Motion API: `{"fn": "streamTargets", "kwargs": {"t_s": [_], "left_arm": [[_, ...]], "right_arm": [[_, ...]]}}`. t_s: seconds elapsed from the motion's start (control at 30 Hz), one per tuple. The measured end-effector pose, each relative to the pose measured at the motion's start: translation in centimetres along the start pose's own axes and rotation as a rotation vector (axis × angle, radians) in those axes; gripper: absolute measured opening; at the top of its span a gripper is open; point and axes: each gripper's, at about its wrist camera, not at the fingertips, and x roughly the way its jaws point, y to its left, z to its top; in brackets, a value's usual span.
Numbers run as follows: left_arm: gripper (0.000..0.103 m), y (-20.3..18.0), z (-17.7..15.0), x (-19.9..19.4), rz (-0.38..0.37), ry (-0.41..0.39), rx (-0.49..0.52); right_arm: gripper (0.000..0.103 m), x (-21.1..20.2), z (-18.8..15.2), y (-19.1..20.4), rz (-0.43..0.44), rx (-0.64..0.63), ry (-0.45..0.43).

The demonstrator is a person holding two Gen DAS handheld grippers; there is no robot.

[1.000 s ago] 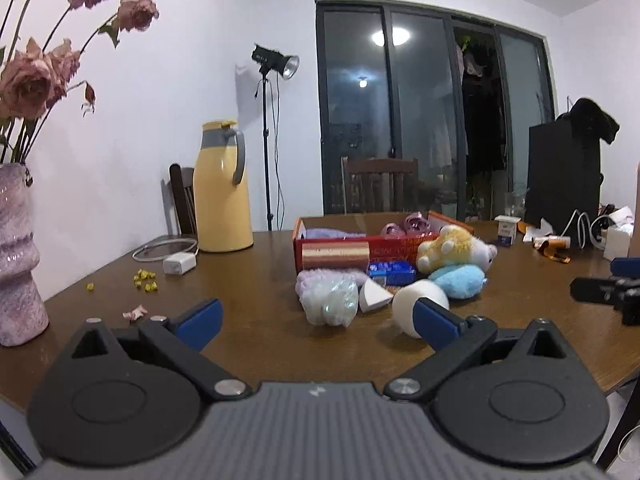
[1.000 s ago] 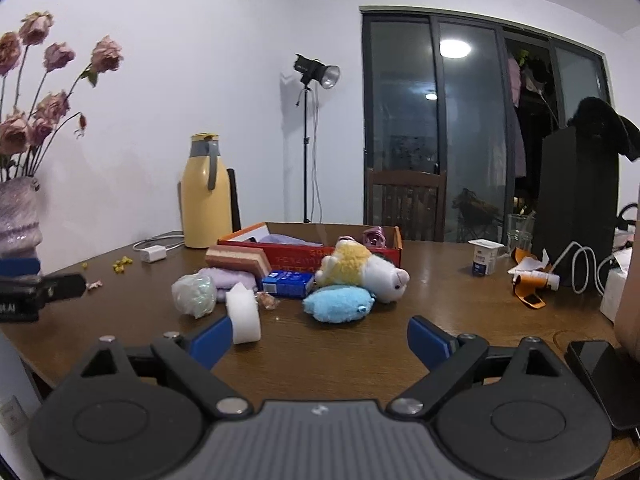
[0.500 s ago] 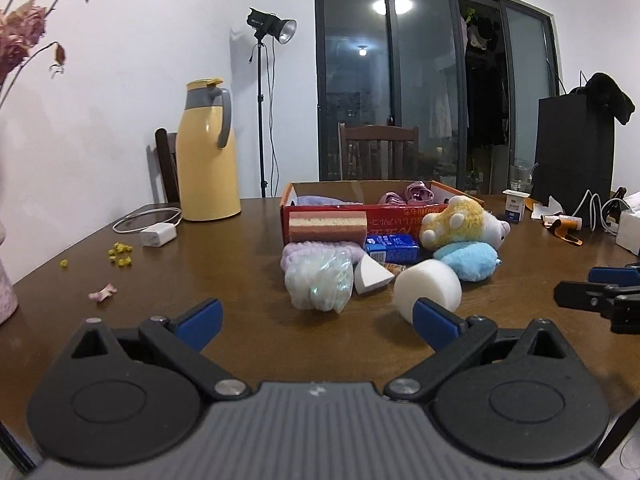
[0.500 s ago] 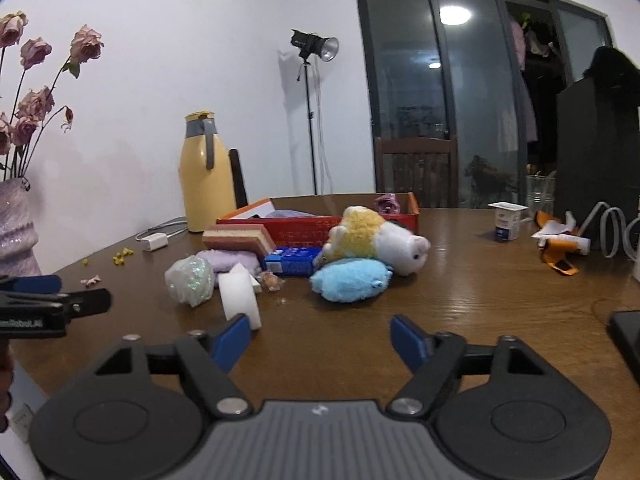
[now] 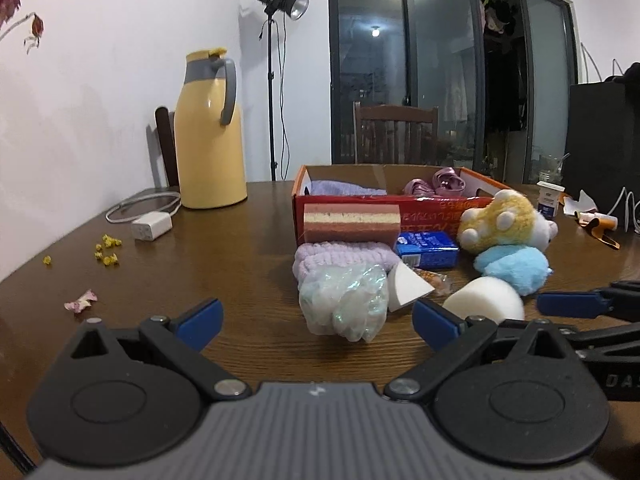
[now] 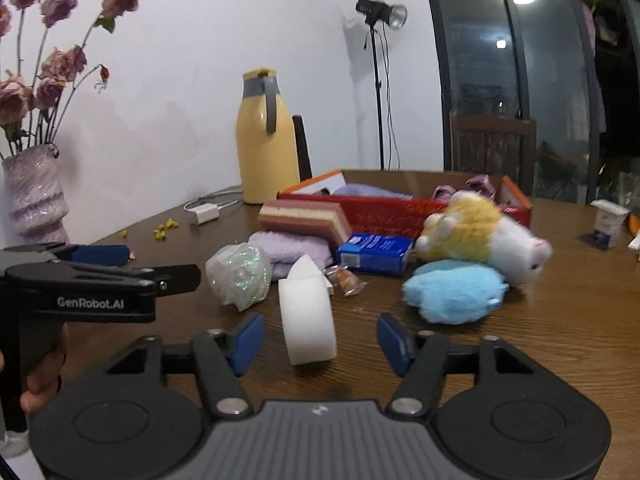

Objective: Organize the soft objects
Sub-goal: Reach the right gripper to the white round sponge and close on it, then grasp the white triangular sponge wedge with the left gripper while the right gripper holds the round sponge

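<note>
since a second ago both of my grippers have come in closer to the pile, and the vase that sat at the edge of the left view is gone from it. my left gripper hangs low over the wooden table with its fingers spread wide and nothing between them; the crinkly plastic ball lies just ahead of the gap, resting against the lilac cloth. my right gripper is also wide open and holds nothing, with the white foam cylinder standing on its side just in front of the fingertips, a white wedge sponge right behind it. further back lie the blue plush, the yellow and white plush, a blue packet and a layered sponge leaning on the red box. the box holds a purple cloth and something pink. a yellow jug stands near the wall and the vase of dried roses is far to the left in the right view.
</note>
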Motion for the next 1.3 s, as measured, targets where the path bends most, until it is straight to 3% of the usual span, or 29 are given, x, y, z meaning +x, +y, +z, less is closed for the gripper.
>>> {"fn": "streamTargets", "kwargs": {"t_s": [0.03,0.07,0.1,0.17,0.23,0.33,0.43,0.77,0.83,0.97,1.07,1.2,1.3], "left_arm": [[0.103,0.0,0.0,0.3,-0.002,0.007,-0.002],[0.103,0.0,0.0,0.6,-0.006,0.013,-0.002],[0.103,-0.1,0.0,0.8,-0.010,0.016,0.000],[0.103,-0.2,0.0,1.2,-0.012,0.019,0.008],[0.103,-0.4,0.0,1.5,-0.012,0.020,0.012],[0.103,-0.7,0.2,2.0,-0.022,0.023,0.001],[0.103,-1.3,0.3,2.3,-0.040,0.020,0.008],[0.102,-1.7,1.6,4.0,-0.018,0.010,0.014],[0.094,-1.8,2.3,4.0,-0.022,-0.012,0.007],[0.055,-2.7,3.8,4.1,-0.109,-0.029,0.028],[0.052,-4.0,4.5,5.6,-0.187,0.030,0.072],[0.059,-5.9,4.2,8.2,-0.155,0.097,0.164],[0.055,-6.0,3.6,9.9,-0.155,0.161,0.180]], "right_arm": [[0.053,0.6,0.2,-0.2,0.026,0.026,0.024],[0.035,1.0,0.3,-0.6,0.069,0.060,0.038],[0.028,1.3,0.4,-1.1,0.117,0.099,0.046],[0.029,1.5,0.6,-2.1,0.154,0.153,0.066],[0.032,1.6,0.8,-3.4,0.120,0.199,0.093],[0.053,1.4,0.9,-5.6,0.036,0.249,0.093],[0.054,0.7,0.9,-6.8,-0.015,0.255,0.066],[0.054,2.1,1.6,-5.7,0.005,0.172,0.067],[0.055,2.5,1.9,-5.2,0.006,0.147,0.065],[0.064,2.9,2.2,-4.4,0.014,0.081,0.077],[0.065,3.8,1.9,-3.2,-0.005,-0.007,0.109],[0.063,4.9,2.0,-3.3,-0.025,-0.009,0.135],[0.055,5.1,2.1,-3.8,-0.047,-0.010,0.141]]}}
